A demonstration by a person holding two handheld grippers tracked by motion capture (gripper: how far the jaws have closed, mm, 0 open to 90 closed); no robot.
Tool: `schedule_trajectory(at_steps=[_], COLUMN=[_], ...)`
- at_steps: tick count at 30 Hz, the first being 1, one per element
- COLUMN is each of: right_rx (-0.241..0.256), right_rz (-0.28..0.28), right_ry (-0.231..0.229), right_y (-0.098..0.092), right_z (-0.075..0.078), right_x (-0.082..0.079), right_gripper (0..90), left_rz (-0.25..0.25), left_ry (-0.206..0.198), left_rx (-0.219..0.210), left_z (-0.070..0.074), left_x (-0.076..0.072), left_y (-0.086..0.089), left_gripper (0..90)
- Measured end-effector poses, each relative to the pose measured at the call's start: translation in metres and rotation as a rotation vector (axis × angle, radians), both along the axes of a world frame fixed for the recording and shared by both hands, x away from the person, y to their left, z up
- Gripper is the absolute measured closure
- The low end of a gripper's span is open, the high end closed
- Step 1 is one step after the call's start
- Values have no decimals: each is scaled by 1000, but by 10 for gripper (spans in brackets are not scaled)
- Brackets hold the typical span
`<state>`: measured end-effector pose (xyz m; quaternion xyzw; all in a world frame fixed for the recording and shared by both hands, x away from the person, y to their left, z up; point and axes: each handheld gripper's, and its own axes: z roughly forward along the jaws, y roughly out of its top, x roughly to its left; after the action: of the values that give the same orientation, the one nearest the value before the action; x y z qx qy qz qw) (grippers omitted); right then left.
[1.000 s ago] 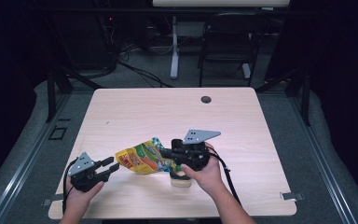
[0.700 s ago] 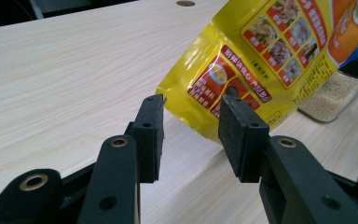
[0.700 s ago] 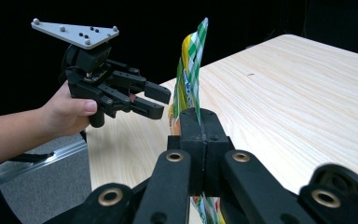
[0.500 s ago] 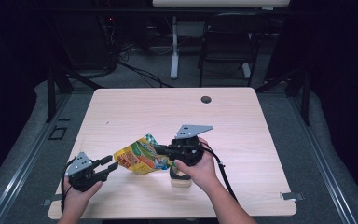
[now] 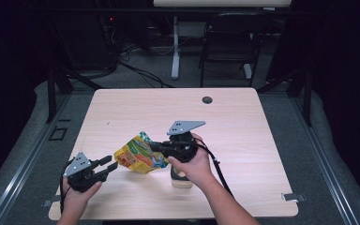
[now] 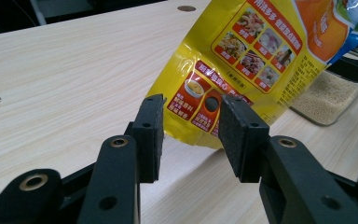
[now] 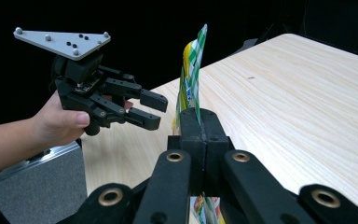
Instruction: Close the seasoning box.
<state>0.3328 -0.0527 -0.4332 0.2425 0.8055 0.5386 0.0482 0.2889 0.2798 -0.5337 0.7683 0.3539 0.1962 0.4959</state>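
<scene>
Pinching the yellow pouch point(image 5: 138, 158) by its edge, the right gripper point(image 5: 161, 149) holds it lifted above the desk point(image 5: 243, 122) near the front edge, just beside a glass jar point(image 6: 328, 95). Handover looks half done: the left gripper point(image 5: 104, 167), jaws spread, levels at the pouch's lower corner without touching it.
</scene>
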Motion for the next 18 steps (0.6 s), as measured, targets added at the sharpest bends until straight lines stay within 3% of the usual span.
schedule_trajectory(at_steps=[7, 10, 15, 18], right_rx=[-13, -42, -63, -101], right_rz=[2, 7, 5, 6], right_ry=[-14, -29, -23, -20], right_y=[1, 0, 0, 2], right_z=[10, 17, 19, 19], right_x=[-1, -5, -7, -7], right_gripper=[900, 900, 900, 900], left_rz=[-1, 0, 1, 1], left_ry=[-3, -4, -5, -7], left_rx=[0, -7, -4, -8], left_z=[0, 0, 1, 2], left_x=[0, 0, 0, -1], left_y=[1, 1, 1, 1], left_gripper=[608, 608, 608, 608])
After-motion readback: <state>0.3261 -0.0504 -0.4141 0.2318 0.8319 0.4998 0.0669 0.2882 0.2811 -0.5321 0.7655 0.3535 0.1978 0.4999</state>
